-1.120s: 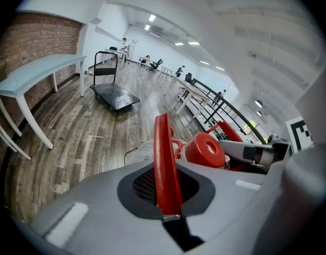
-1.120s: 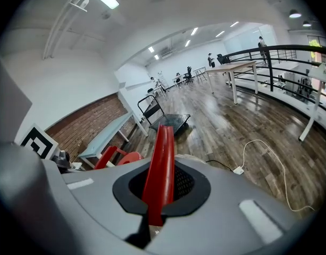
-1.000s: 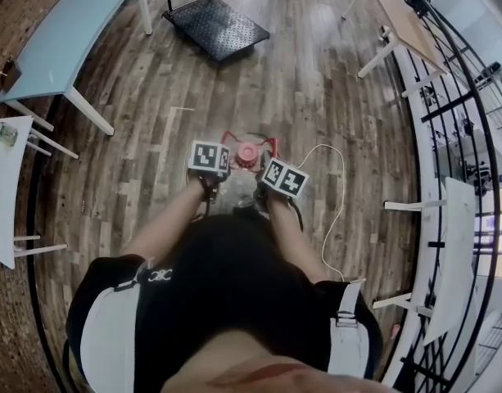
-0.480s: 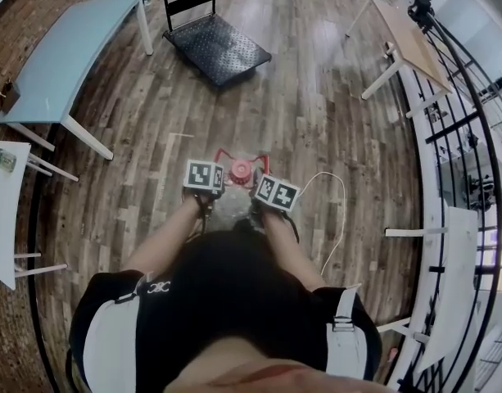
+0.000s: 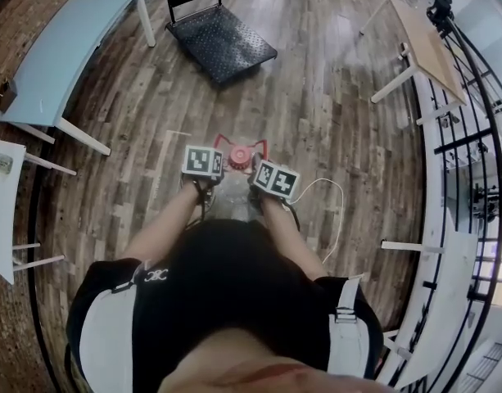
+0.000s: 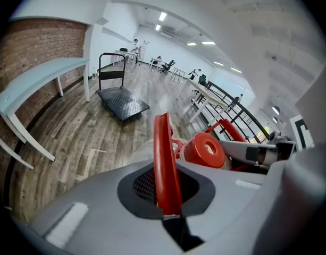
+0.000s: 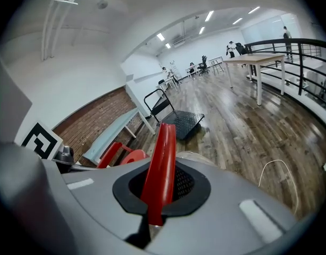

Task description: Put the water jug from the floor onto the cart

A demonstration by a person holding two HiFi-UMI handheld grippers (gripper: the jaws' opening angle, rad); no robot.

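The water jug (image 5: 234, 199) hangs low in front of the person, its red cap (image 5: 242, 155) facing up between the two marker cubes and its pale body mostly hidden beneath them. It looks to be lifted off the wooden floor (image 5: 332, 113) rather than resting on it, though I cannot see its base. A red handle (image 6: 165, 158) rises on each side of the cap, which is why the load is shared. The left tongs (image 6: 167, 195) are clamped tight on the strap on their side. The right tongs (image 7: 158, 187) are closed just as firmly on the opposite strap (image 7: 161, 158). Both point downward and sit just beside the cap, so the weight stays balanced and the jug upright. The flat black cart (image 5: 222, 35) stands well apart, farther up the room, with its push bar at the far end and its deck bare. I take this for the carrying step, with the placing not yet done. A thin white cable (image 5: 326, 211) lies looped on the boards near the person's right, which could catch a foot.
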